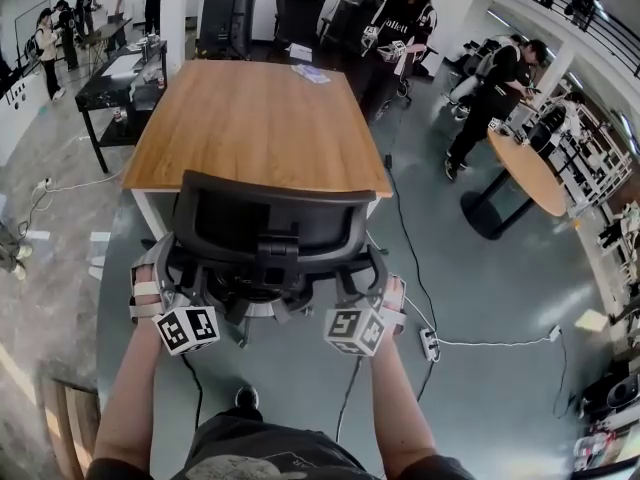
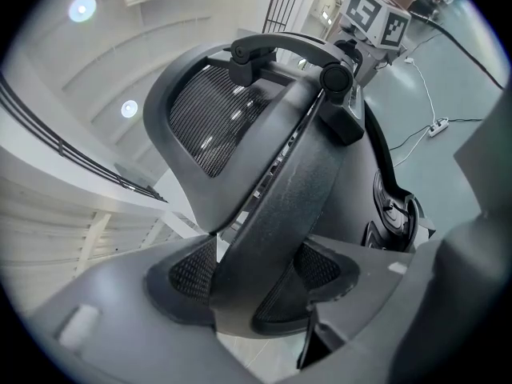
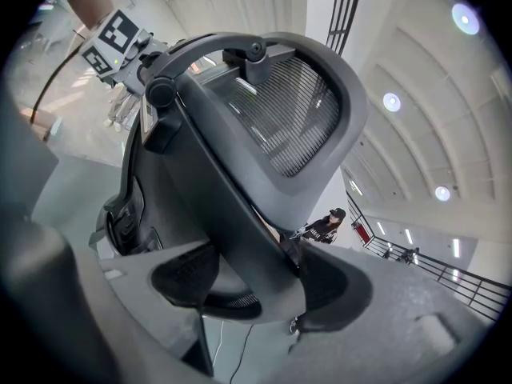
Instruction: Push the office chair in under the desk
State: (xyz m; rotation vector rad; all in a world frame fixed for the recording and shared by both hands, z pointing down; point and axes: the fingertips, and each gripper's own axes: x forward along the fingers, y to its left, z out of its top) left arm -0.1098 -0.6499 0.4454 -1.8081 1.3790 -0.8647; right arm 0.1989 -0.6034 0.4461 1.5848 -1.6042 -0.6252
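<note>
A black mesh-backed office chair (image 1: 262,230) stands at the near edge of the wooden desk (image 1: 250,118), its seat partly under the top. My left gripper (image 1: 165,288) is on the left side of the chair's back frame and my right gripper (image 1: 375,293) on the right side. In the left gripper view, the curved frame bar (image 2: 296,166) runs between the pads and the gripper (image 2: 252,282) is shut on it. The right gripper (image 3: 256,282) grips the matching bar (image 3: 240,190) the same way. Each view shows the other gripper's marker cube beyond the chair's top.
A white power strip (image 1: 428,343) and cables lie on the floor right of the chair. A round wooden table (image 1: 525,173) stands at the right, a black bench (image 1: 120,78) at the left. Several people stand beyond the desk. Papers (image 1: 310,73) lie on its far end.
</note>
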